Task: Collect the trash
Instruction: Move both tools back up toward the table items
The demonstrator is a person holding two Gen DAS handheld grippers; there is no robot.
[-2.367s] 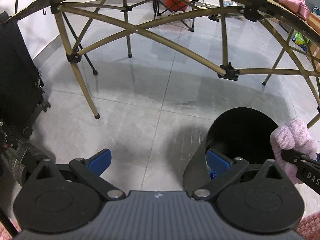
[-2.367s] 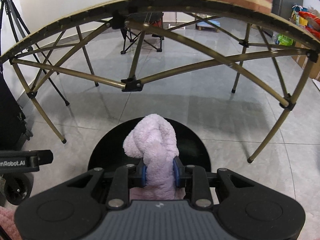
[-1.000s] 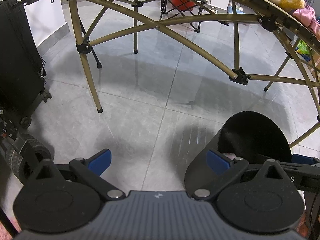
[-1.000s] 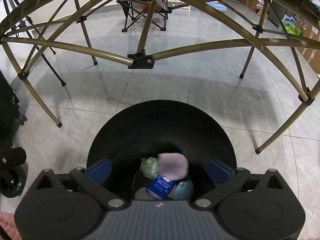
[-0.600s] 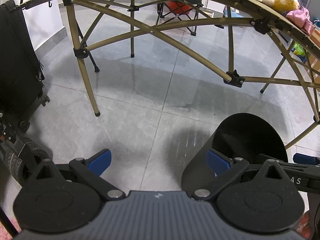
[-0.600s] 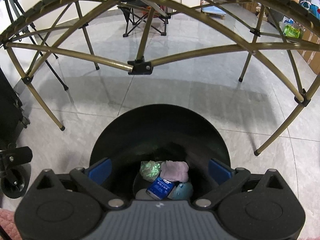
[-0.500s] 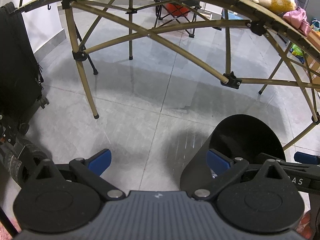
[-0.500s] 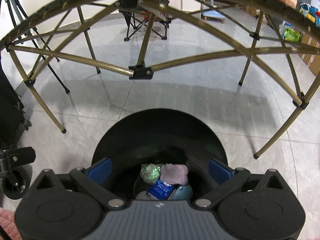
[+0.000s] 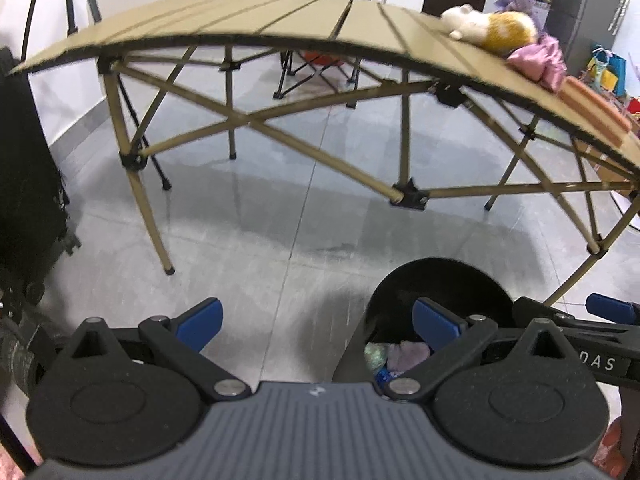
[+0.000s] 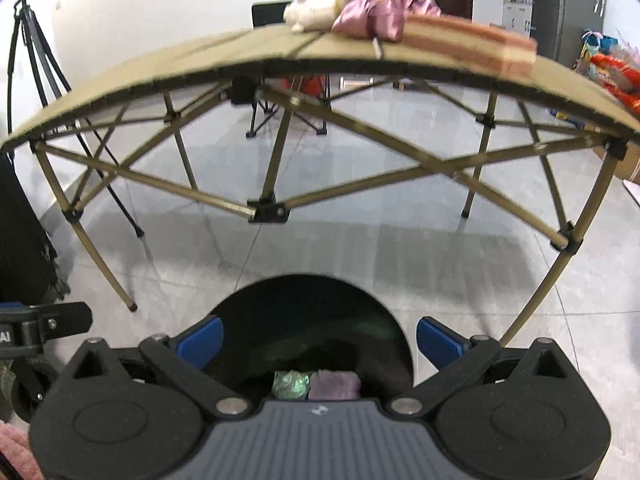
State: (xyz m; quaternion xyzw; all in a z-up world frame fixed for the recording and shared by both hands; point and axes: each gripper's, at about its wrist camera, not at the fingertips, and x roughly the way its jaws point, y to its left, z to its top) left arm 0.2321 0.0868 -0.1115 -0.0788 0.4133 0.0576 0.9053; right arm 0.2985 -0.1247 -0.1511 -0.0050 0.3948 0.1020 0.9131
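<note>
Left wrist view: the left gripper [image 9: 316,320] is spread wide and empty over bare floor; the bin [image 9: 440,280] sits at lower right, trash [image 9: 404,354] visible inside. The table [image 9: 280,16] arcs across the top, a plush [image 9: 488,26] at upper right.

Right wrist view: the right gripper [image 10: 320,338], also apart and empty, hangs over the bin [image 10: 312,312] at lower centre. Raised carelessly, either gripper could strike the table edge (frames are blurred), or clip the bin's rim and tip it.
</note>
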